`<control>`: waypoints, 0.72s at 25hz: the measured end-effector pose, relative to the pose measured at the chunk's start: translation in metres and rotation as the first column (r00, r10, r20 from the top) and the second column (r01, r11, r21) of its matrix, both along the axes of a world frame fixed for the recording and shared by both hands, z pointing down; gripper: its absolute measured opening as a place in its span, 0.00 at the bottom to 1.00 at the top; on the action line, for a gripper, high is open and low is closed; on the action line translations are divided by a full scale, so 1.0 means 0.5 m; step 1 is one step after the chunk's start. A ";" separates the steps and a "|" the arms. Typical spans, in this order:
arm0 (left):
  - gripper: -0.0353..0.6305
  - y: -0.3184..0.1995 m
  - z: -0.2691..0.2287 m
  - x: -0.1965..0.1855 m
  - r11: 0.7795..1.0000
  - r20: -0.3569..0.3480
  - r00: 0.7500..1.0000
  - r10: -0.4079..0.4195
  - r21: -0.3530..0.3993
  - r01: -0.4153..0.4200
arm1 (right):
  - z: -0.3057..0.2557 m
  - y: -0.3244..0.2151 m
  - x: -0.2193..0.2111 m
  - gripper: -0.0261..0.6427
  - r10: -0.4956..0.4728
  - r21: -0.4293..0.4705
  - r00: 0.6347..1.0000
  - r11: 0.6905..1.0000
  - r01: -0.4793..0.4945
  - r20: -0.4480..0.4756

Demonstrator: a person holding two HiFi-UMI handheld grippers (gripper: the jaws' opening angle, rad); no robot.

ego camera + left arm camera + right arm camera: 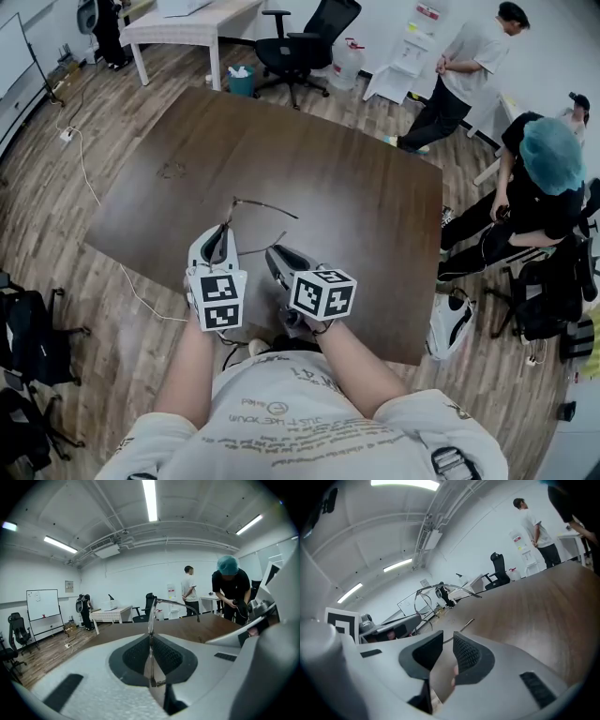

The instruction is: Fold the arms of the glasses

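L claw (222,231) (150,645) pinched shut on glasses (267,206) (151,615) at frame edge, holding them upright over near part of table (356,169). Both arms stick out unfolded. R claw (275,254) (448,640) just beside, jaws slightly apart w/ nothing between; tip of one arm lies just ahead of them.

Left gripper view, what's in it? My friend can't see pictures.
The left tool is shut on thin metal glasses, which stand up edge-on from it, with one arm sticking out to the right. Beyond lies a brown table, and a person in a teal cap stands at the right.
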State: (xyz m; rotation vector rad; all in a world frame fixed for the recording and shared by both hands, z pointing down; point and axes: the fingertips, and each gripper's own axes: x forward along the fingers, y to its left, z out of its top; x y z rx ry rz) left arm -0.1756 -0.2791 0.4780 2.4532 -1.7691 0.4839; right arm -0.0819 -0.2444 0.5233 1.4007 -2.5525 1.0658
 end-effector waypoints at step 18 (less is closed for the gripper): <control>0.10 0.000 -0.016 0.032 0.998 0.016 0.999 0.033 0.044 -0.034 | 0.066 -0.002 0.009 0.16 0.020 -0.118 0.990 0.992 -0.036 -0.136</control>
